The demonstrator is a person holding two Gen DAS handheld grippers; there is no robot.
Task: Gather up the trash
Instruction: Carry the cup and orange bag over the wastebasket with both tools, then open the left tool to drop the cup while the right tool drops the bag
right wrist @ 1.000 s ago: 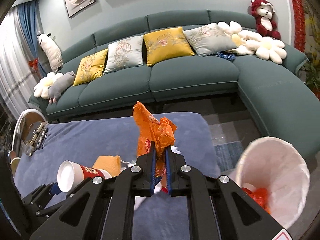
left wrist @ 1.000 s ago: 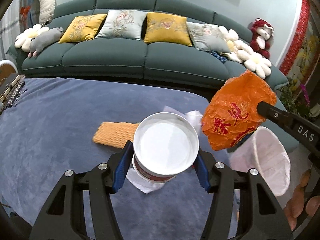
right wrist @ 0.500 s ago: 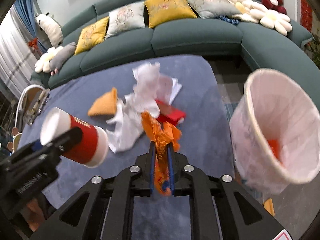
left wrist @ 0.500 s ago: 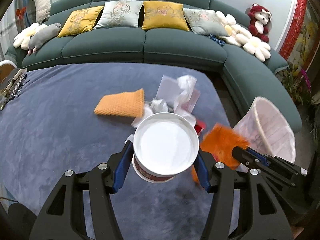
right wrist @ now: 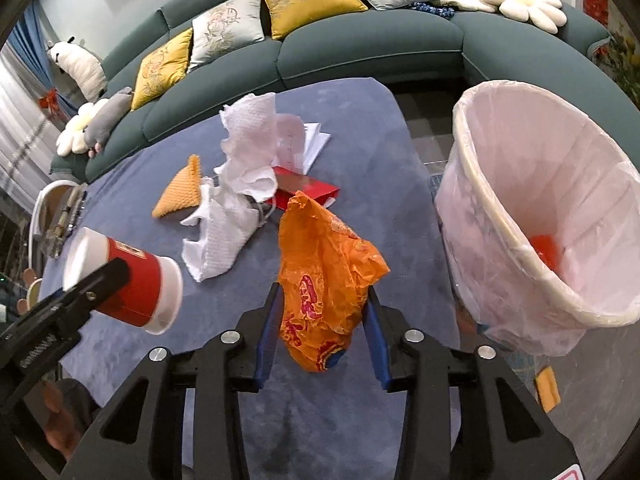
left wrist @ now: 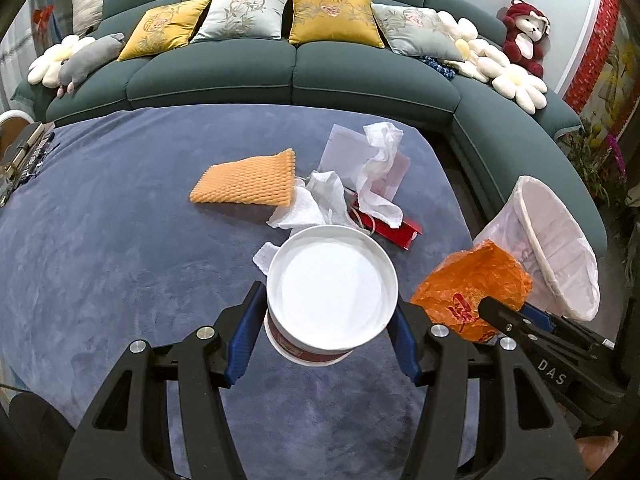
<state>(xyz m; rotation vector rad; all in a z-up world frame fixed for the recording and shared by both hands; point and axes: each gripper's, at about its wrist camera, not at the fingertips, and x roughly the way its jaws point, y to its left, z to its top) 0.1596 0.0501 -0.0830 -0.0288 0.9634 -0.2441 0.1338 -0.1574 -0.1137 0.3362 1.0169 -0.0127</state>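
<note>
My left gripper (left wrist: 330, 300) is shut on a red and white paper cup (left wrist: 332, 292), held on its side above the blue-grey table (left wrist: 100, 240); the right wrist view also shows the cup (right wrist: 132, 284). My right gripper (right wrist: 322, 300) hangs low over the table's right edge, its jaws opening. A crumpled orange plastic bag (right wrist: 324, 276) puffs out loosely between them; in the left wrist view the bag (left wrist: 472, 288) is in front of the bin. The white-lined waste bin (right wrist: 560, 160) stands just right of the table, something red at its bottom.
Crumpled white tissues (left wrist: 320, 196), a flat red packet (left wrist: 400, 228), white paper (left wrist: 348, 152) and an orange waffle cloth (left wrist: 248, 178) lie mid-table. A green sofa (left wrist: 296, 68) with cushions curves behind. The bin (left wrist: 560, 256) leans by the table's right corner.
My right gripper came down with the orange bag to table height beside the bin and its jaws spread, letting the bag puff out. My left gripper sank a little, cup still held.
</note>
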